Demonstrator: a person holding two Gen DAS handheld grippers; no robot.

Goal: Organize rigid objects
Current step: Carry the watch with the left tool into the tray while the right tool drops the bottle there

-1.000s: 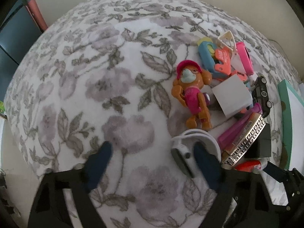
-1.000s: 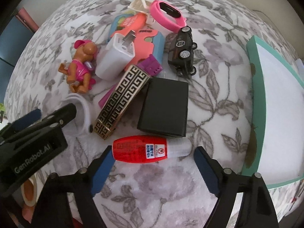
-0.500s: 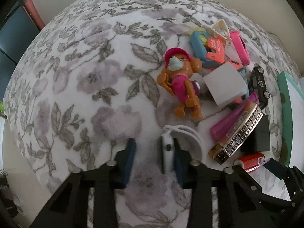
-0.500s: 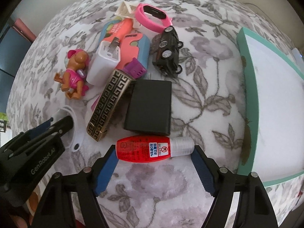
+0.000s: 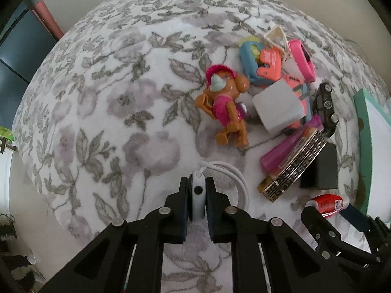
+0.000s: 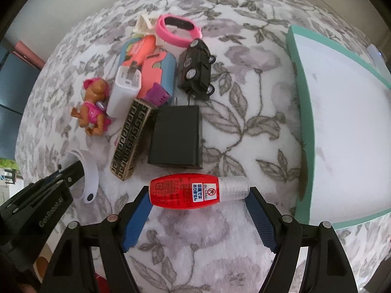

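Observation:
A white wristband (image 5: 235,174) with a looped strap lies on the flowered cloth, and my left gripper (image 5: 197,191) is shut on its thick end. The right wrist view shows the same wristband (image 6: 91,174) at lower left, under the left gripper (image 6: 70,171). My right gripper (image 6: 199,196) is shut lengthwise on a red bottle (image 6: 183,190) with a clear cap; one pad is on each end. That red bottle (image 5: 327,201) also shows at the lower right of the left wrist view.
A pile sits beyond both grippers: a dog figure (image 5: 227,107), white charger cube (image 5: 278,107), black toy car (image 6: 196,68), gold patterned bar (image 6: 130,136), black box (image 6: 177,136), pink band (image 6: 178,30). A teal-edged box (image 6: 297,78) stands at the right.
My left gripper has gone from wide open to shut on the white wristband. The right gripper has narrowed onto the red bottle and carried it along; the pile has slid left in its view.

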